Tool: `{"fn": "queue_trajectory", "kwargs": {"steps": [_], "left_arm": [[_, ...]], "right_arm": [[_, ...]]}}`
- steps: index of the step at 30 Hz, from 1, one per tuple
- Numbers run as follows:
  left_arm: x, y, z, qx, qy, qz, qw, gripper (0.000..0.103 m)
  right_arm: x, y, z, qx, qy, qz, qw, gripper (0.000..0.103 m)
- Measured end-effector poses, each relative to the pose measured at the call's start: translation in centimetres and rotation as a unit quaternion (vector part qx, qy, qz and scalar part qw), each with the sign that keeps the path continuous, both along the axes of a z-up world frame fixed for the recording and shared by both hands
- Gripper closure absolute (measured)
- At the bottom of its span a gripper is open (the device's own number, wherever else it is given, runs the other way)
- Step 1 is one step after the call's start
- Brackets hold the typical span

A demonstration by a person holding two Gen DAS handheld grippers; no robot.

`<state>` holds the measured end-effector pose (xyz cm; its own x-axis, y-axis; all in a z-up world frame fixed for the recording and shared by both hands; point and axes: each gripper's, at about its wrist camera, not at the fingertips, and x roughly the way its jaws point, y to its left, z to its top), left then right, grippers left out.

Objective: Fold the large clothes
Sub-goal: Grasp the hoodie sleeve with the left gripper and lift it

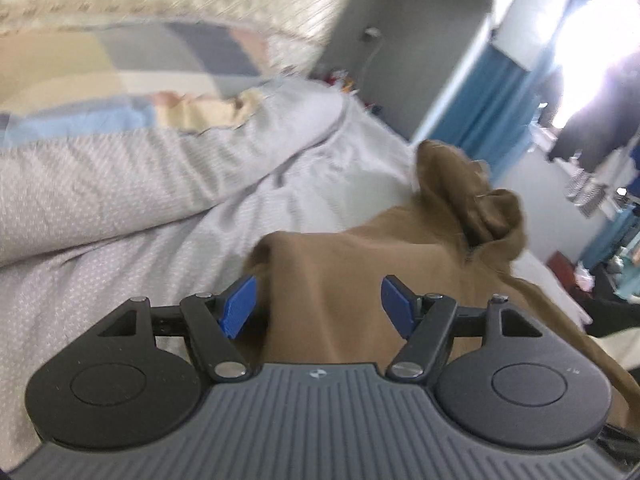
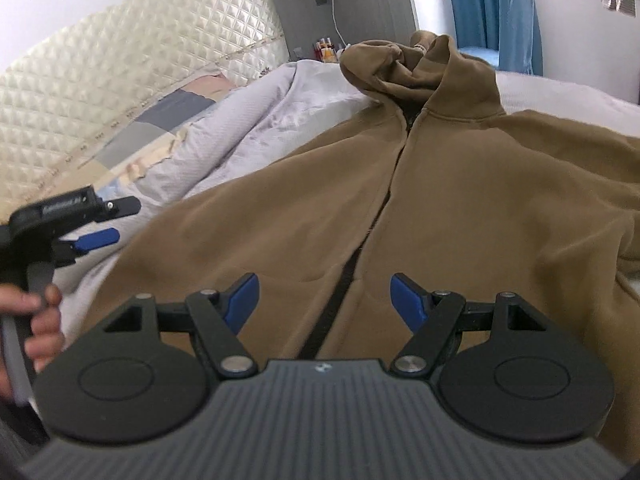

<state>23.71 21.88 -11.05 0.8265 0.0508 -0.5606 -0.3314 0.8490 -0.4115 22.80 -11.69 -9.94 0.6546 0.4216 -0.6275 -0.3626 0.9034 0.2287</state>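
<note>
Right claw [image 2: 324, 300]: jaws spread wide, blue pads apart, nothing between them. It hangs above the lower front of a brown hooded jacket [image 2: 460, 208], pads clear of the cloth. The jacket's dark zipper line [image 2: 340, 296] runs up from between the jaws toward the collar.

Left claw [image 1: 318, 304]: jaws also stand wide, nothing pinched. Brown cloth lies below and between the pads; contact not evident. Left wrist view is blurred, so fine detail is lost. Seen from the right wrist view, the left claw sits at the left edge over the bed cover, beside the jacket's edge, with a hand [image 2: 38, 320] wrapped round its handle.

Jacket: spread front-up on the bed [image 2: 560, 92], zipper closed along most of its length, hood [image 2: 404, 68] bunched and crumpled at the far end. One sleeve region folds away at the right edge of the right wrist view.

Around it: a pale grey-lilac duvet [image 1: 120, 192] heaped along the jacket's left side, a patchwork pillow [image 1: 132, 64] in blue, grey and cream beyond that, then a cream quilted headboard [image 2: 140, 60]. Blue curtains [image 2: 492, 12] hang at the far right by a bright window. A wall socket with a white cable [image 2: 334, 12] shows on the grey wall behind the hood, small bottles [image 2: 326, 48] below it.
</note>
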Motion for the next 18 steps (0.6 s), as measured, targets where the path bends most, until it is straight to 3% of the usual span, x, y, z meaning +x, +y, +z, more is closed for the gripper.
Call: {"fn": "queue_trajectory", "kwargs": {"steps": [6, 14, 15, 18], "left_arm": [[2.0, 2.3, -3.5, -0.058, 0.045, 0.027, 0.9969, 0.028], [3.4, 2.4, -5.0, -0.068, 0.056, 0.033, 0.9955, 0.026], [3.5, 2.4, -5.1, -0.069, 0.054, 0.030, 0.9957, 0.031], [3.9, 2.0, -5.3, -0.061, 0.058, 0.022, 0.9962, 0.063]], "right_arm": [[1.8, -0.3, -2.2, -0.006, 0.024, -0.007, 1.000, 0.029], [3.3, -0.1, -3.3, 0.006, 0.042, -0.008, 0.999, 0.029], [3.3, -0.1, -3.4, 0.005, 0.044, -0.007, 0.999, 0.029], [3.1, 0.0, -3.5, 0.009, 0.050, -0.005, 0.999, 0.029]]}}
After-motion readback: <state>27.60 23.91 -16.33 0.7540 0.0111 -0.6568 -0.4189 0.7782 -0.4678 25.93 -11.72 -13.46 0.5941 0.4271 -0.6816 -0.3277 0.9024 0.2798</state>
